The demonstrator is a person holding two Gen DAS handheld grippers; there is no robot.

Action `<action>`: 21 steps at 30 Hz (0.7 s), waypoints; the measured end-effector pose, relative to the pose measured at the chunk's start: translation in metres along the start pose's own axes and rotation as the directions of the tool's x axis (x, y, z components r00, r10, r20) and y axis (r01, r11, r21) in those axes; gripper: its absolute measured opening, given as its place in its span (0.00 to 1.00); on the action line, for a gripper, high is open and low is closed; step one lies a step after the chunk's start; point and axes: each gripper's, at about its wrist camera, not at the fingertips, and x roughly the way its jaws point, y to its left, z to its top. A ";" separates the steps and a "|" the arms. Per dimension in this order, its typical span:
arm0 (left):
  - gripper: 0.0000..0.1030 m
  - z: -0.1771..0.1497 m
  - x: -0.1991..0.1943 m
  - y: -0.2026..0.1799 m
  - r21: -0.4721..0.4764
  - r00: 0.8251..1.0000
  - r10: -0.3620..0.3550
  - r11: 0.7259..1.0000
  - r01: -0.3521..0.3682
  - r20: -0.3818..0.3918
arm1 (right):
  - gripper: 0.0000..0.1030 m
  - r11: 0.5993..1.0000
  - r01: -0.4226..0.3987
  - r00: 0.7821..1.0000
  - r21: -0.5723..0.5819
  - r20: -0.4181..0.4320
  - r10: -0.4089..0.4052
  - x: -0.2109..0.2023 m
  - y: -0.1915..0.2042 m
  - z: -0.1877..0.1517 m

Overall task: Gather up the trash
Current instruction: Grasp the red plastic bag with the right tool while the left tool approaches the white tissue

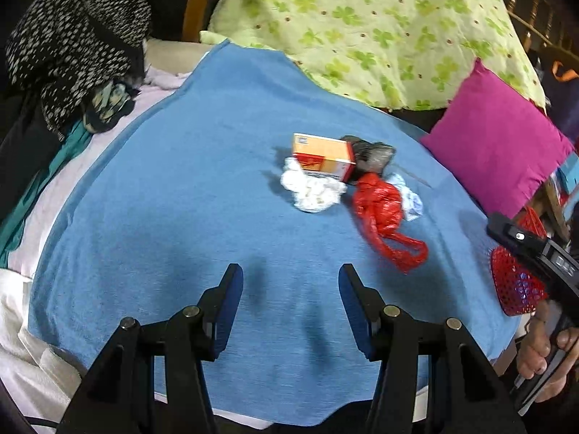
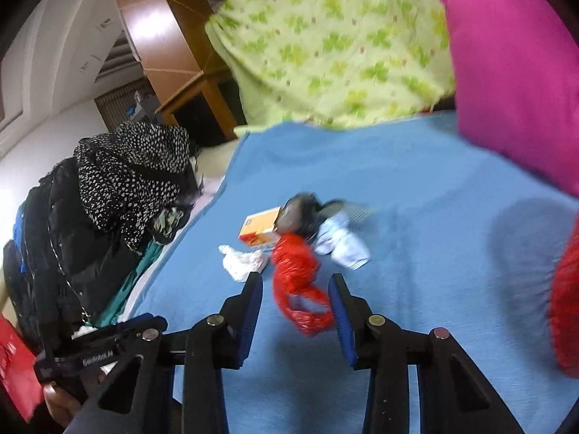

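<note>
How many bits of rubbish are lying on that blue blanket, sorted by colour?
Orange: 1, the orange cardboard box
White: 1, the crumpled white tissue wad
Red: 1, the knotted red plastic bag
Dark grey: 1, the crumpled dark grey wrapper
Pale blue-white: 1, the crumpled pale blue-white paper
Total: 5

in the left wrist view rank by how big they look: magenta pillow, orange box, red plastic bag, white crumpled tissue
1. magenta pillow, clearly largest
2. red plastic bag
3. orange box and white crumpled tissue: look about alike, so left unranked

All lie at a similar distance on the blue blanket.
</note>
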 end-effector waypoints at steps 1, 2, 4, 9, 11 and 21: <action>0.54 0.001 0.000 0.005 -0.005 1.000 0.007 1.000 -0.007 0.003 | 0.40 1.000 -0.005 1.000 0.010 -0.020 0.005 0.008 0.001 0.001; 0.54 0.002 0.000 0.011 -0.010 1.000 0.014 1.000 -0.014 0.007 | 0.40 1.000 -0.008 0.999 0.025 -0.051 0.009 0.023 0.002 0.003; 0.54 0.003 0.000 0.019 -0.018 1.000 0.027 0.999 -0.026 0.011 | 0.40 0.999 0.000 0.996 0.042 -0.093 0.004 0.045 0.002 0.006; 0.54 0.010 0.000 0.030 -0.028 0.999 0.045 0.999 -0.044 0.017 | 0.40 0.996 0.028 0.986 0.080 -0.167 -0.015 0.097 0.002 0.022; 0.54 0.016 0.000 0.031 -0.024 0.999 0.047 0.999 -0.046 0.023 | 0.40 0.994 0.027 0.980 0.108 -0.197 -0.005 0.114 -0.001 0.022; 0.54 0.057 0.034 0.000 0.016 1.000 -0.006 1.000 0.006 0.005 | 0.34 0.990 0.010 0.971 0.142 -0.239 0.024 0.157 -0.002 0.017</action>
